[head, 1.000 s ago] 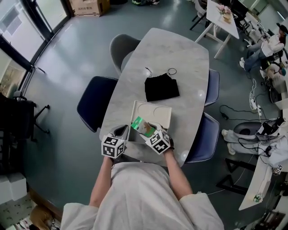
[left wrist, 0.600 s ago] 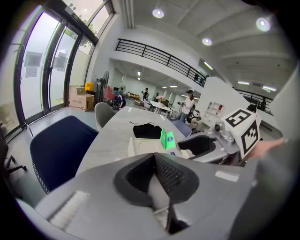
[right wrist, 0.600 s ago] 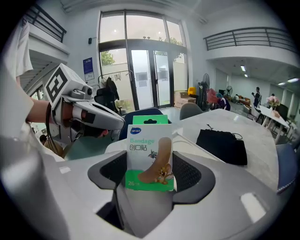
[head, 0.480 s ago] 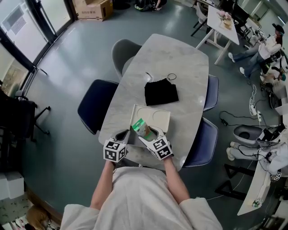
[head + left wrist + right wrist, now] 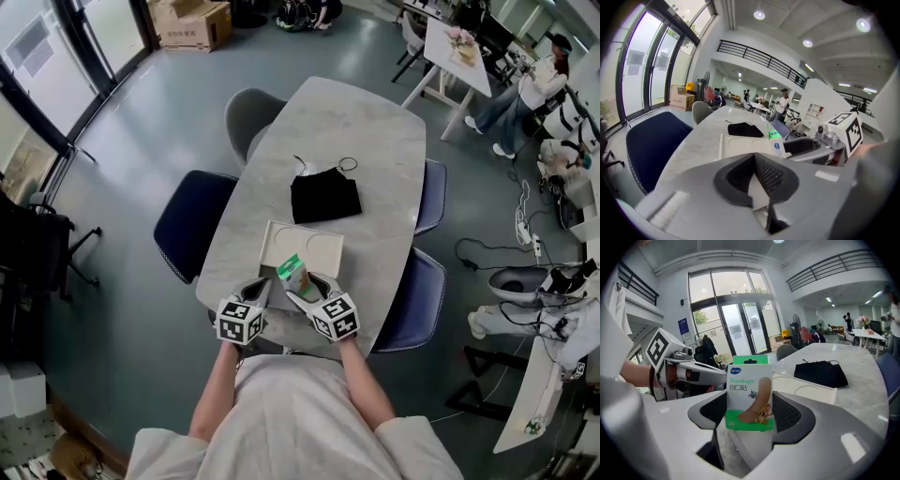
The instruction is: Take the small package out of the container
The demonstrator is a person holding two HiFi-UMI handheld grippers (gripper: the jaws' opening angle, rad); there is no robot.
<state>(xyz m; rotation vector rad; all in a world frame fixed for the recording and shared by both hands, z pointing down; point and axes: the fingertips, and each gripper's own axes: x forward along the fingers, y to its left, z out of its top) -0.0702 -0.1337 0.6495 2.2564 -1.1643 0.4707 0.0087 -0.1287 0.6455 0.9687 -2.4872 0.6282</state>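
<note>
Green-and-white small package (image 5: pixel 749 390) | upright, clamped in right gripper (image 5: pixel 302 287) jaws; lower end hidden between them | at near edge of white container (image 5: pixel 319 251) | left gripper (image 5: pixel 255 292) jaws closed, empty, just left | black pouch (image 5: pixel 324 197) farther along marble desk (image 5: pixel 347 131)

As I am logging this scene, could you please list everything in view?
table: 1, pale marble, centre
tray: 1, cream, table's near end
bandage package: 1, green and white, held at the tray's near edge
pouch: 1, black, beyond the tray
chairs: 4, three dark blue and one grey, around the table
cardboard box: 1, brown, floor, far left
people: a few, far right
left gripper: 1, grey, shut on the tray's near left corner
right gripper: 1, grey, shut on the bandage package
</note>
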